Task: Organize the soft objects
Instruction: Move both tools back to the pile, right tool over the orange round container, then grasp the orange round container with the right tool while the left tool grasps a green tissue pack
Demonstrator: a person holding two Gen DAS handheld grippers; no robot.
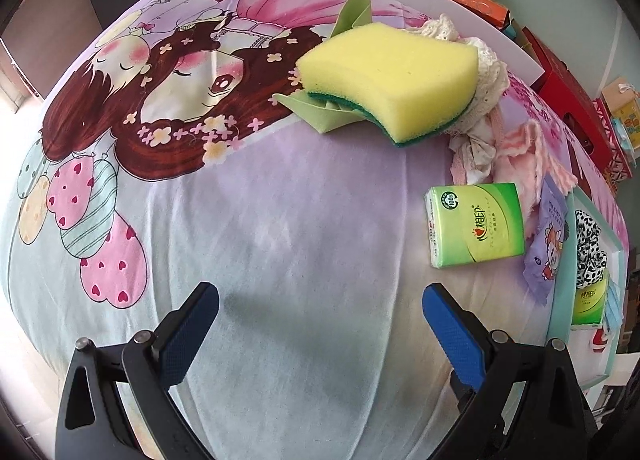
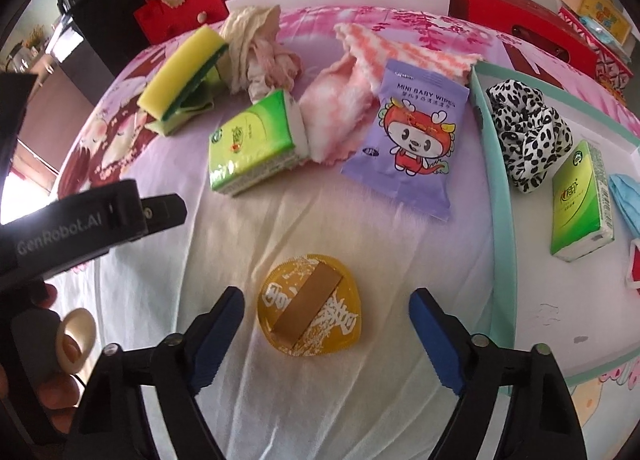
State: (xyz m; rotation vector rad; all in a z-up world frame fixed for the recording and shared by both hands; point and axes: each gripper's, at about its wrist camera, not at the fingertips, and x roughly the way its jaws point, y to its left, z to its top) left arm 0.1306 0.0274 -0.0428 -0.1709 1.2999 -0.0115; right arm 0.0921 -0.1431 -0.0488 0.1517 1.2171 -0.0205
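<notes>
Soft items lie on a cartoon bedsheet (image 1: 280,220). A yellow-green sponge (image 1: 392,76) (image 2: 180,72) rests on a green cloth. A green tissue pack (image 1: 476,230) (image 2: 256,148), a pink towel (image 2: 344,100), a cream lace cloth (image 2: 256,48) and a purple baby-wipes pack (image 2: 412,140) lie near it. A yellow round puff (image 2: 310,314) lies just ahead of my open right gripper (image 2: 326,326). My left gripper (image 1: 320,312) is open and empty over bare sheet. The left tool body also shows in the right wrist view (image 2: 80,220).
A mint-rimmed tray (image 2: 500,188) at the right holds a leopard-print scrunchie (image 2: 528,136), a second tissue pack (image 2: 584,204) and a blue mask (image 2: 628,200). Red bags (image 2: 180,0) and boxes (image 2: 520,16) stand beyond the bed's far edge.
</notes>
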